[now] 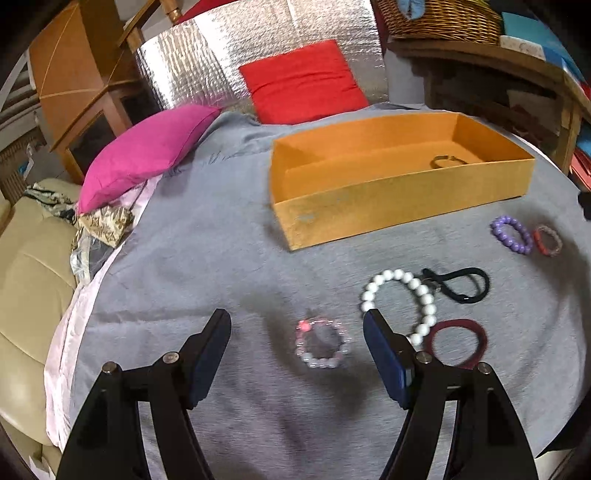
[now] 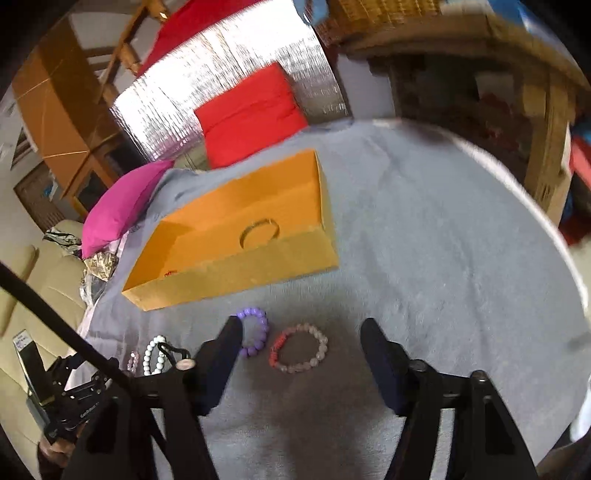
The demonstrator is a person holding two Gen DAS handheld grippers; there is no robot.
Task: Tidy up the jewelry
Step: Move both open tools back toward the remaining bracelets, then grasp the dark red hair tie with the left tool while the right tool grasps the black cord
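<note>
My jaws are matt black plastic with dull blue pads and small shiny metal pins, above a bench covered in soft, matt grey cloth (image 1: 221, 258). The orange box (image 1: 388, 206) looks like matt card with a faint grain, while the white bead bracelet (image 1: 402, 295) and purple bead bracelet (image 2: 255, 332) are smooth and glossy. Behind, a quilted silver foil sheet (image 1: 221, 55) glints beside a woven wicker basket (image 1: 439, 18).

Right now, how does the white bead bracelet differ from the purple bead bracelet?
The white bead bracelet forms a wider loop than the purple bead bracelet. The white one lies beside the left tool, its end hidden behind a finger; the purple one lies beside the right tool. The white touches a black cord loop; the purple neighbours a pink-and-red bracelet. Both lie flat on the grey cloth, outside the orange box.
</note>
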